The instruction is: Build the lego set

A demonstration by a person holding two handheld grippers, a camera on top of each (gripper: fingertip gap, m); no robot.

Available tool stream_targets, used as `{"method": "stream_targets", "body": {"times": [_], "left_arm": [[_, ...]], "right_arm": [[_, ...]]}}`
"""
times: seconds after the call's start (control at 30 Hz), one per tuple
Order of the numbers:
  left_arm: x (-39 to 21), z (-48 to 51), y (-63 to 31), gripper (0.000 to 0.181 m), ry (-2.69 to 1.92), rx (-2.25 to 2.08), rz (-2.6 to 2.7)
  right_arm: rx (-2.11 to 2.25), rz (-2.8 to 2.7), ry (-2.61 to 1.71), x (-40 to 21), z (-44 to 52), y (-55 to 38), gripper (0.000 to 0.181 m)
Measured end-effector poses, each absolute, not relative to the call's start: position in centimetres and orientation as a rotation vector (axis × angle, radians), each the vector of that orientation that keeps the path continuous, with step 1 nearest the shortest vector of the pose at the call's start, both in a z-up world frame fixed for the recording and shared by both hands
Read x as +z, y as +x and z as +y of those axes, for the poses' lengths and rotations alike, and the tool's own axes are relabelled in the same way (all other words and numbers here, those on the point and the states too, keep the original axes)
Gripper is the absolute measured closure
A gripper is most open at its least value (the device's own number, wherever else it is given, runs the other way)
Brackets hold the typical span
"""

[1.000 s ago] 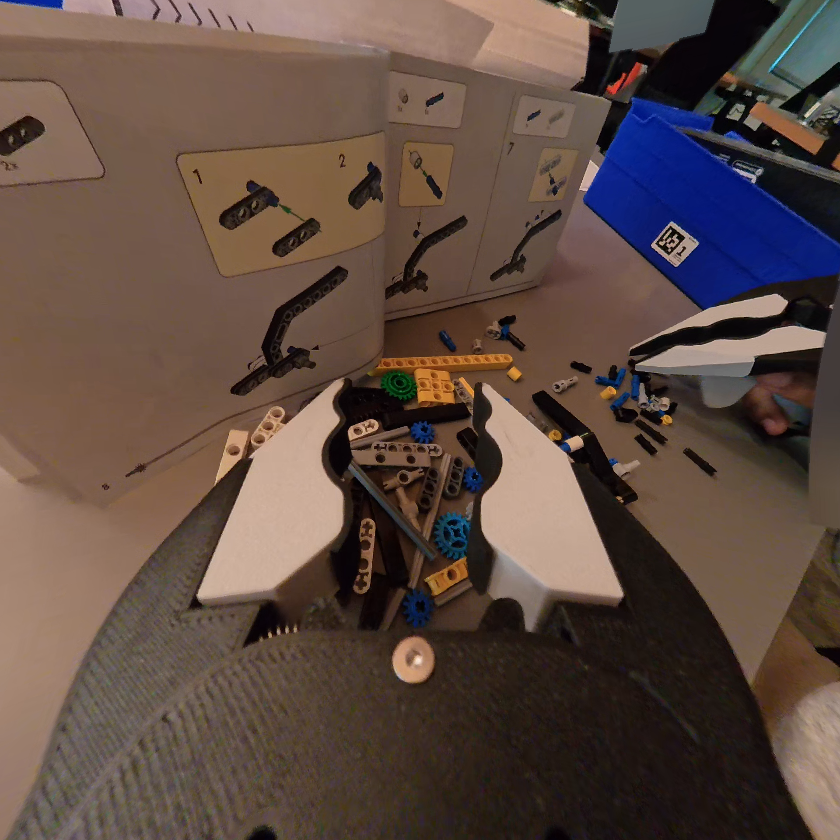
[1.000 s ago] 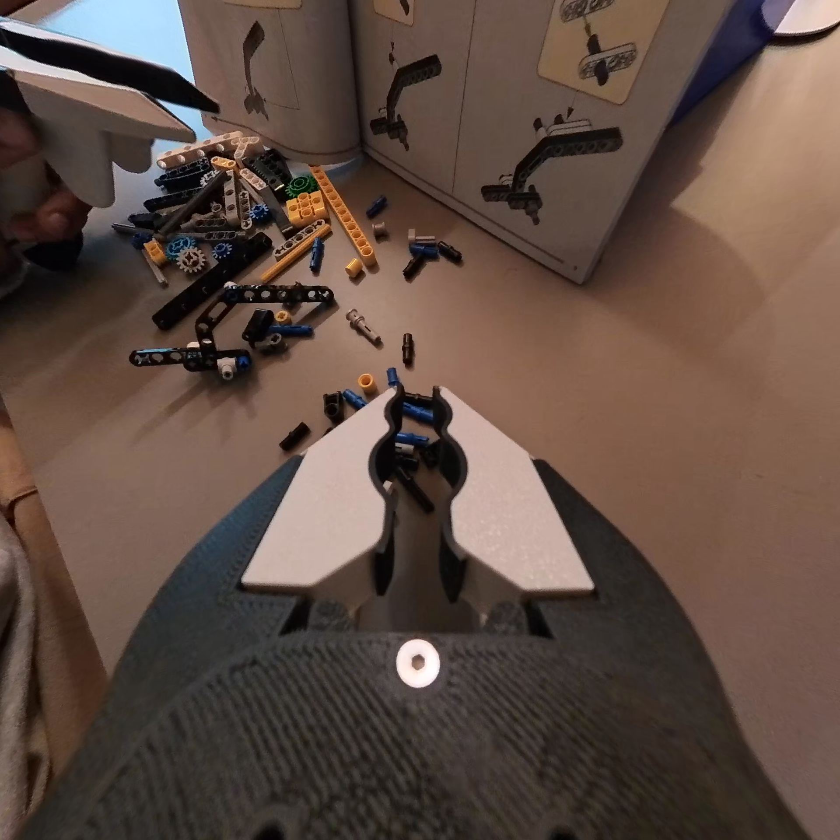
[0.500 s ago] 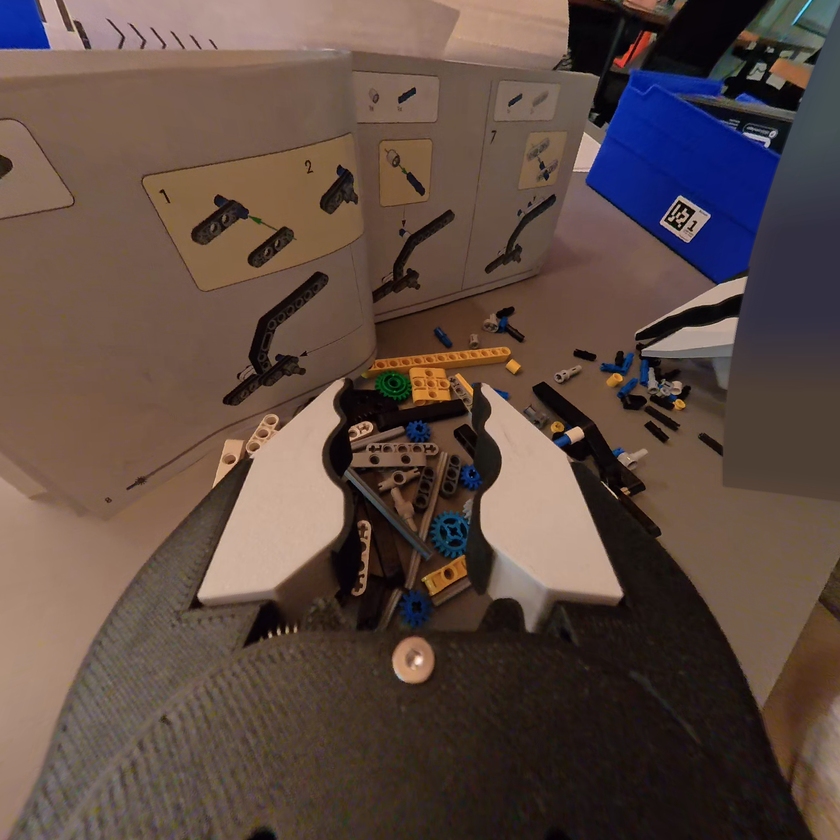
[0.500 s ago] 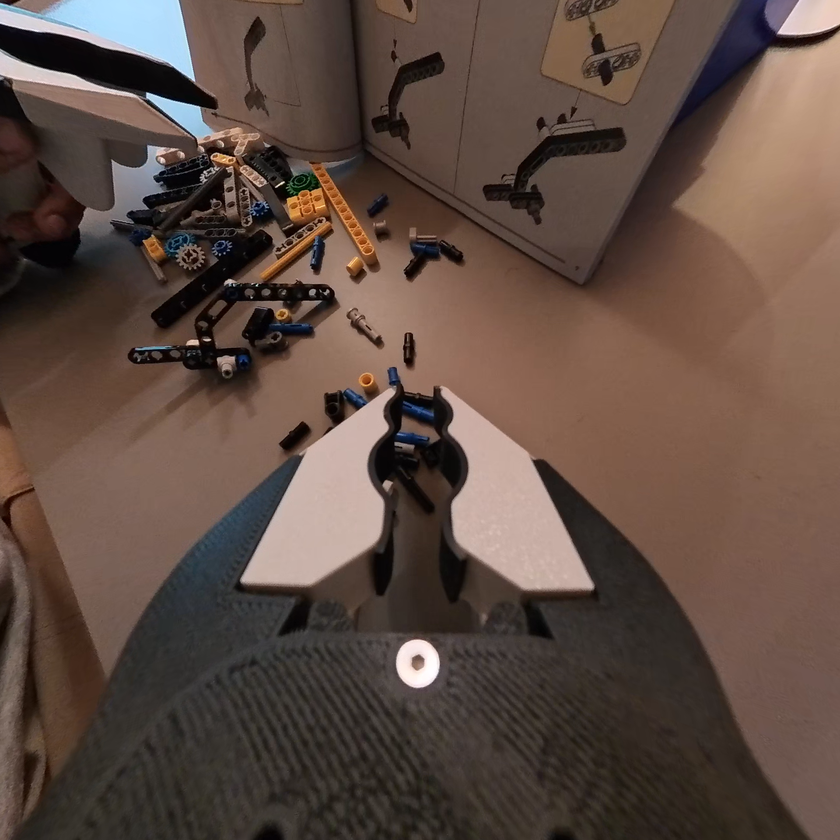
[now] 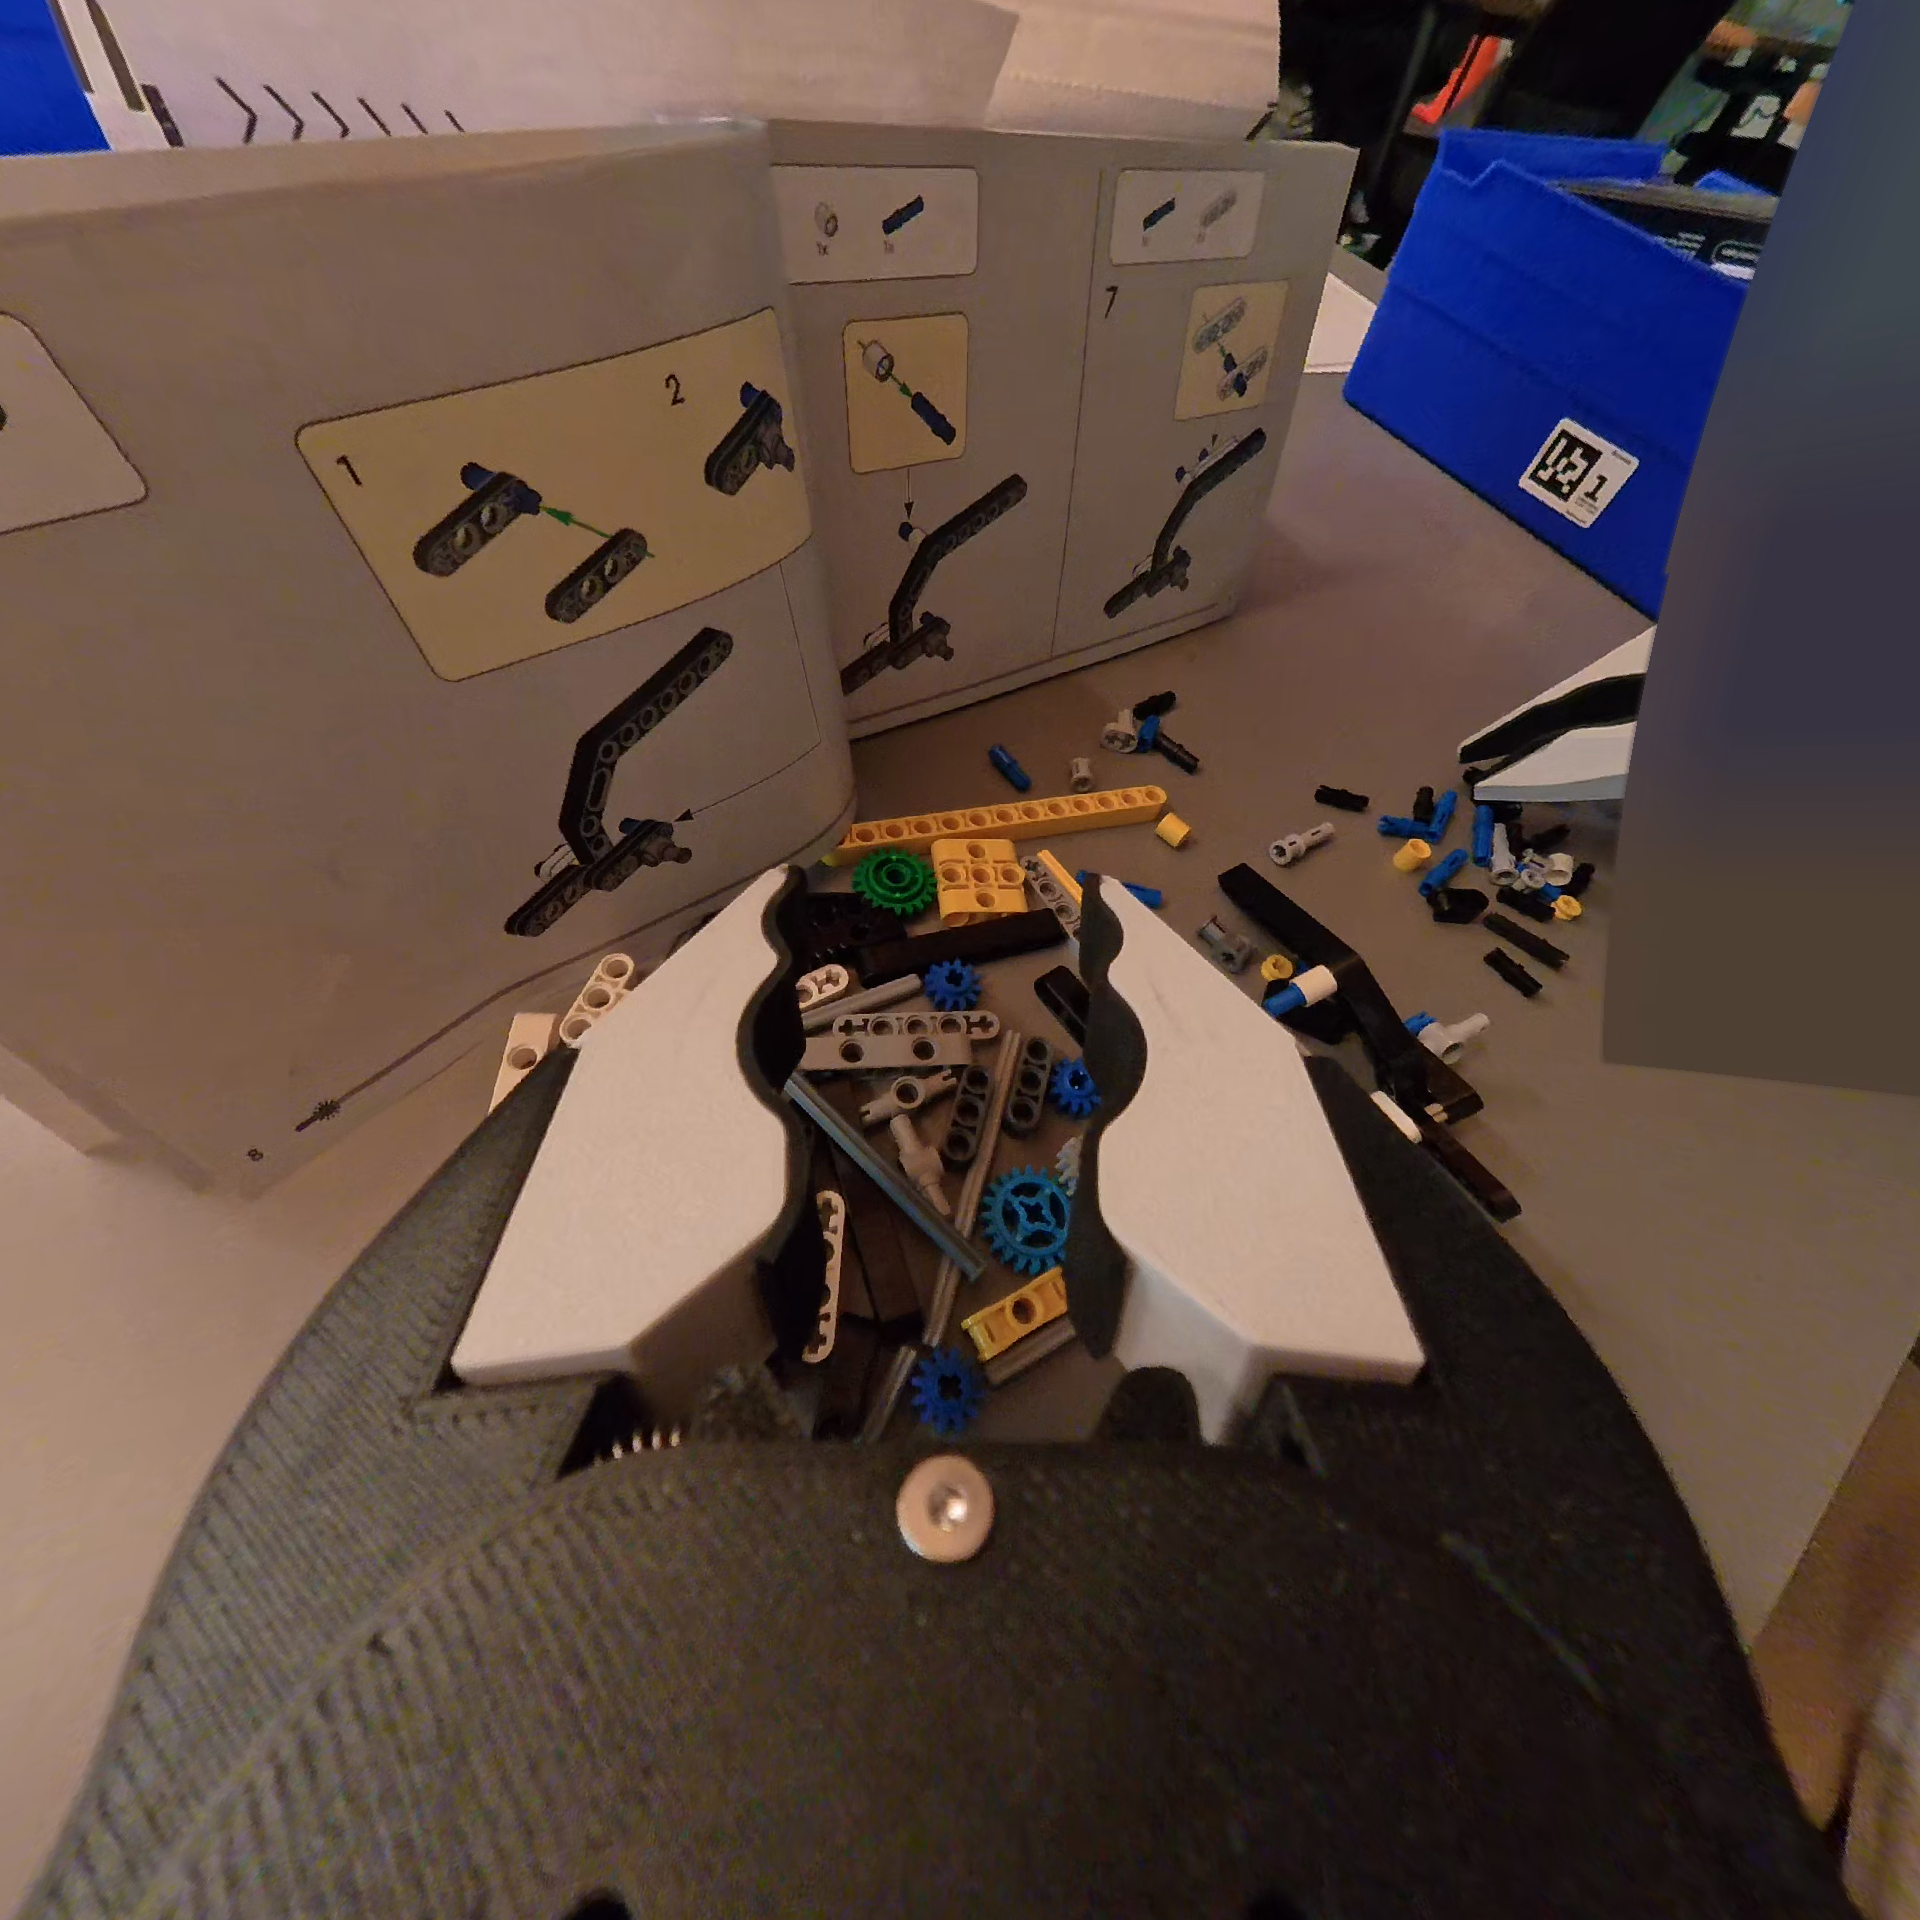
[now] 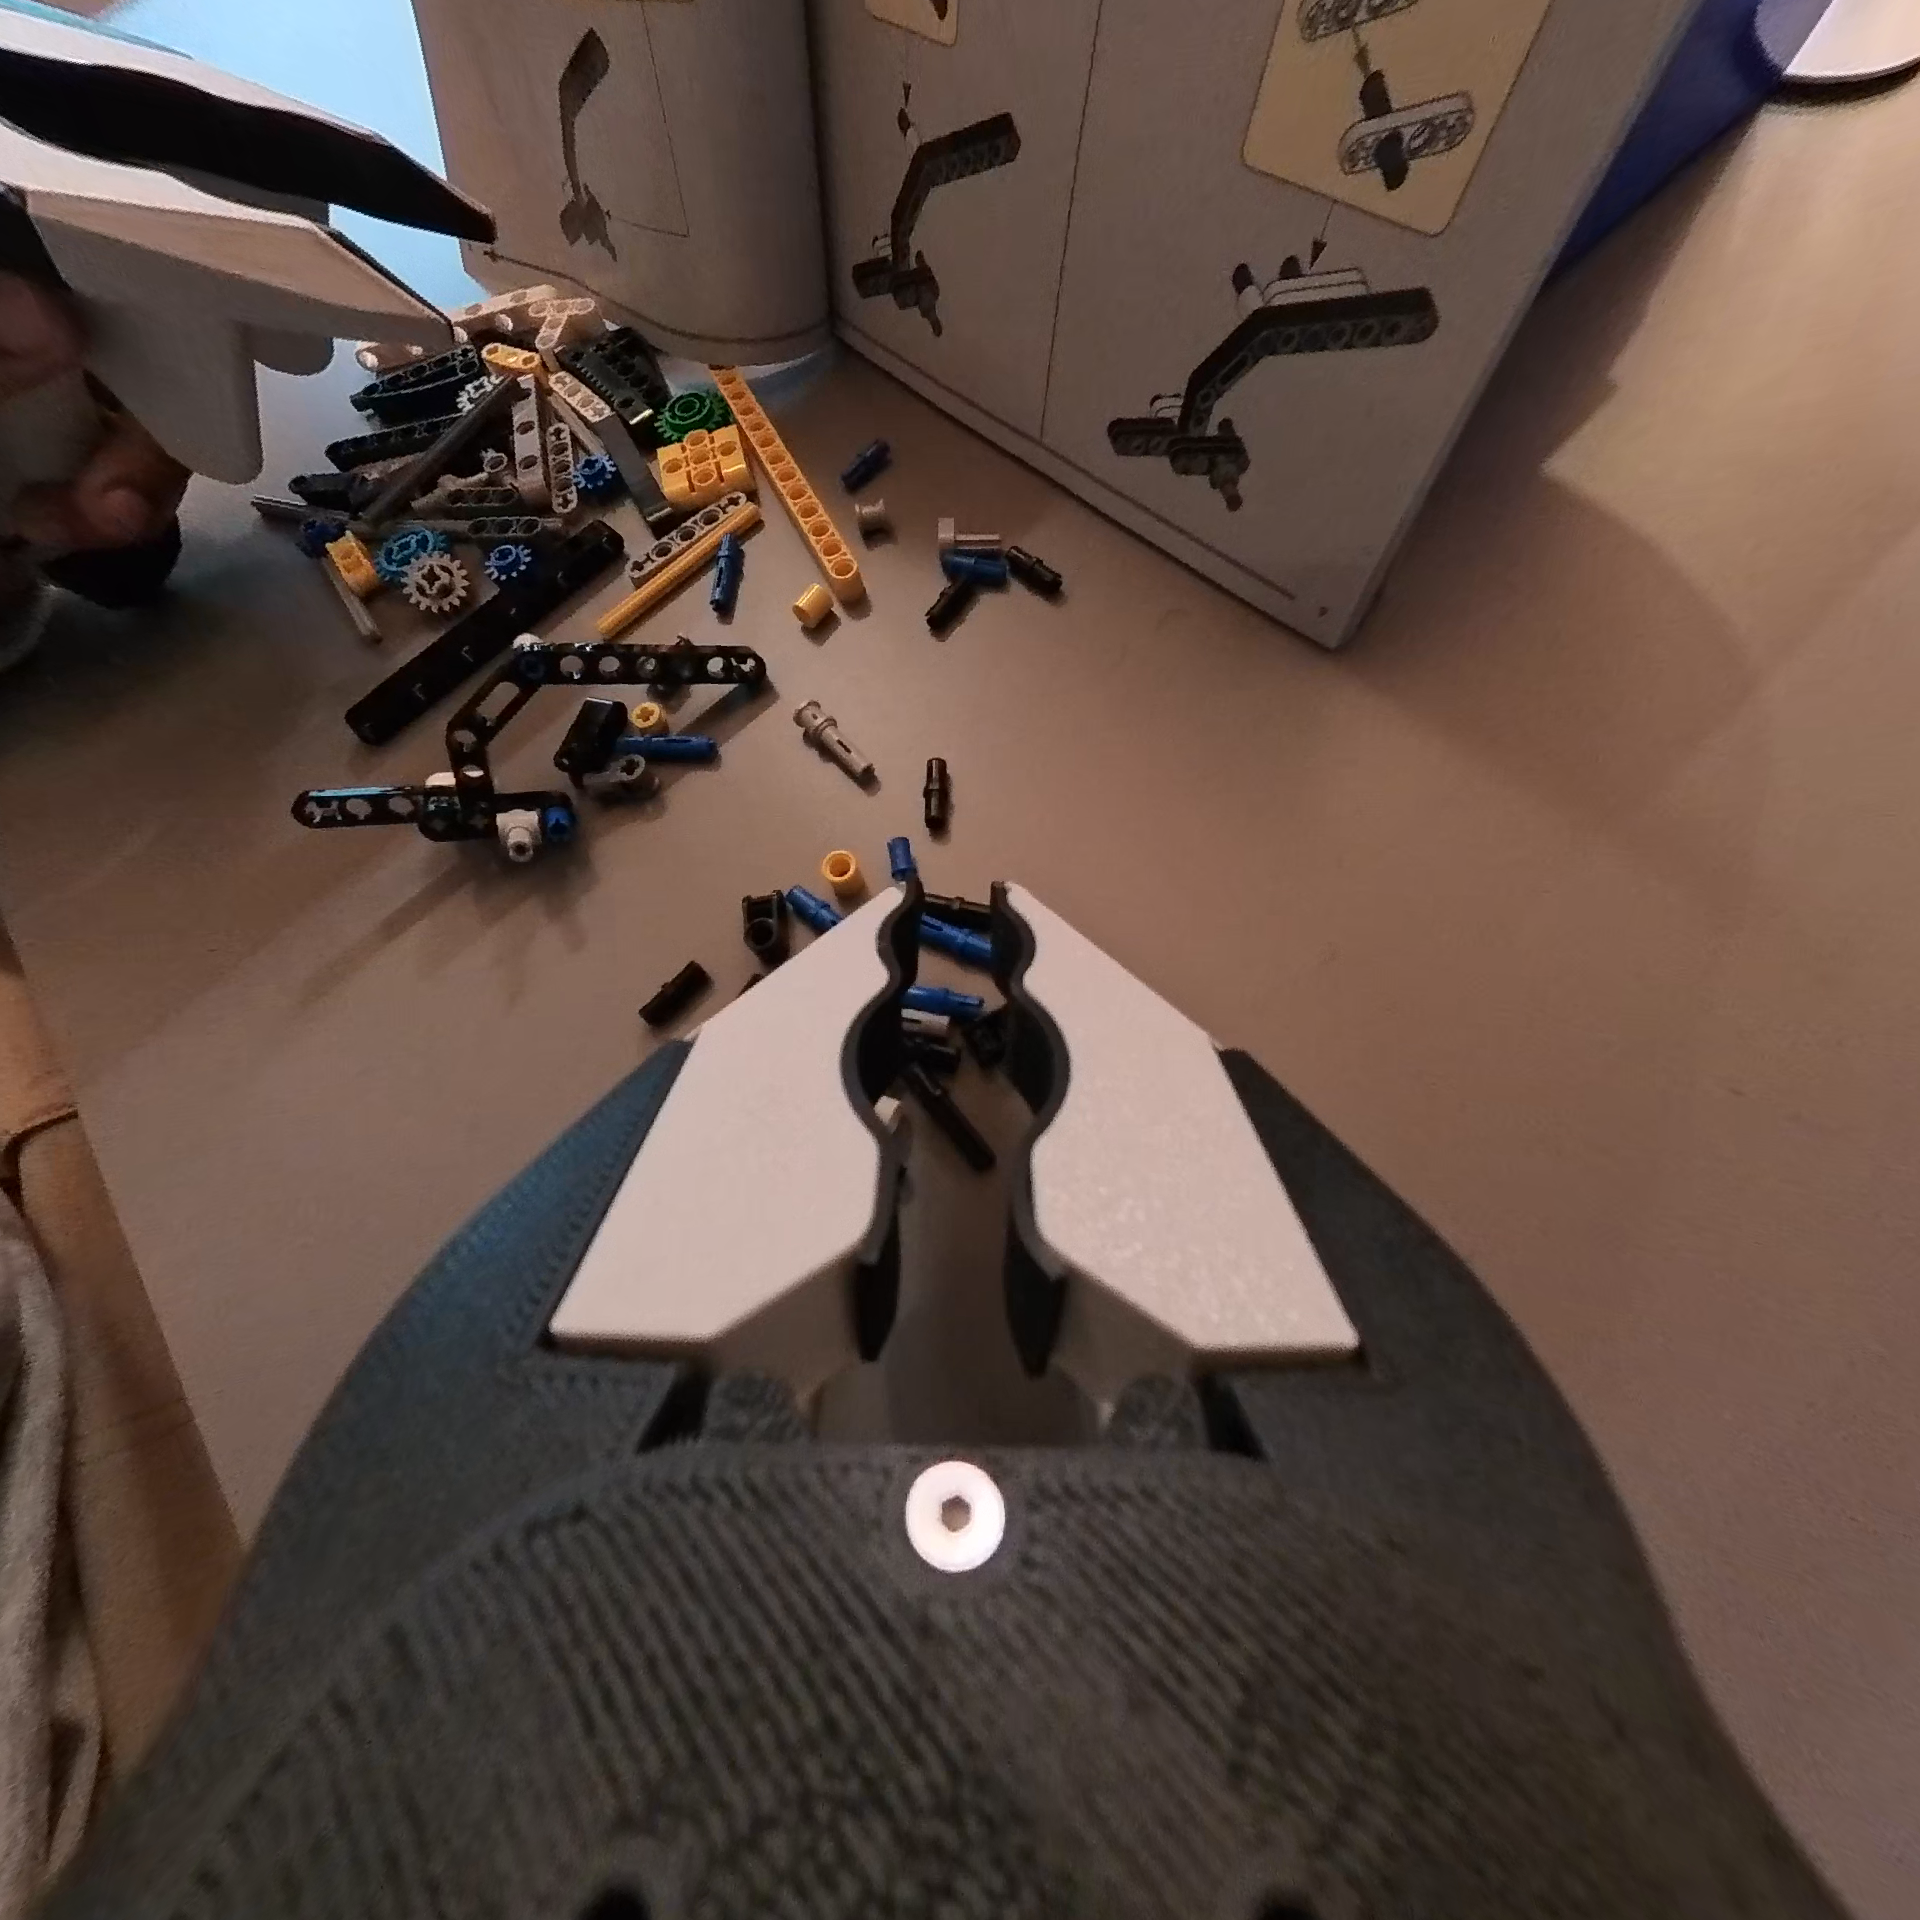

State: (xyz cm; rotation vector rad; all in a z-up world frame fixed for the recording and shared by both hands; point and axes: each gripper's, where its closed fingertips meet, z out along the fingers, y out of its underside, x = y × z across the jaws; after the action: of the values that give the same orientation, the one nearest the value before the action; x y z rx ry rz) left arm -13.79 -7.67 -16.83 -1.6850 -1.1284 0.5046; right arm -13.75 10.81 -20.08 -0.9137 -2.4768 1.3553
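Note:
My left gripper is open and hovers over a pile of loose lego parts: grey beams, a blue gear, a green gear and a long yellow beam. It holds nothing. A partly built black bent-beam assembly lies right of the pile and also shows in the left wrist view. My right gripper is narrowly open and empty, low over a scatter of small blue pins and black pins. It also shows far right in the left wrist view.
The open instruction booklet stands upright behind the parts, also in the right wrist view. A blue bin sits at the back right. The left gripper, held by a hand, shows at upper left in the right wrist view. The grippers' ends are close to 20 cm from one another. Between my left fingertips and the green gear there is roughly 6 cm. It turns up in the right wrist view as well.
The left wrist view has shifted a little, so the booklet sits further left and the right gripper further right in it. The right gripper has barely moved. Both stay empty.

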Motion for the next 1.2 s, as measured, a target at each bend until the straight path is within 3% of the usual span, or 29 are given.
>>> {"method": "stream_targets", "body": {"times": [0.87, 1.2], "left_arm": [[-16.8, -6.9, -12.4, 0.130, -1.747, 0.544, -1.063], [-17.1, -6.6, -12.2, 0.129, -1.777, 0.553, -1.050]], "right_arm": [[1.589, -2.436, -1.044, -18.5, 12.1, -13.6, 0.168], [1.252, -2.562, -0.861, -21.3, 11.6, -12.6, 0.170]]}}
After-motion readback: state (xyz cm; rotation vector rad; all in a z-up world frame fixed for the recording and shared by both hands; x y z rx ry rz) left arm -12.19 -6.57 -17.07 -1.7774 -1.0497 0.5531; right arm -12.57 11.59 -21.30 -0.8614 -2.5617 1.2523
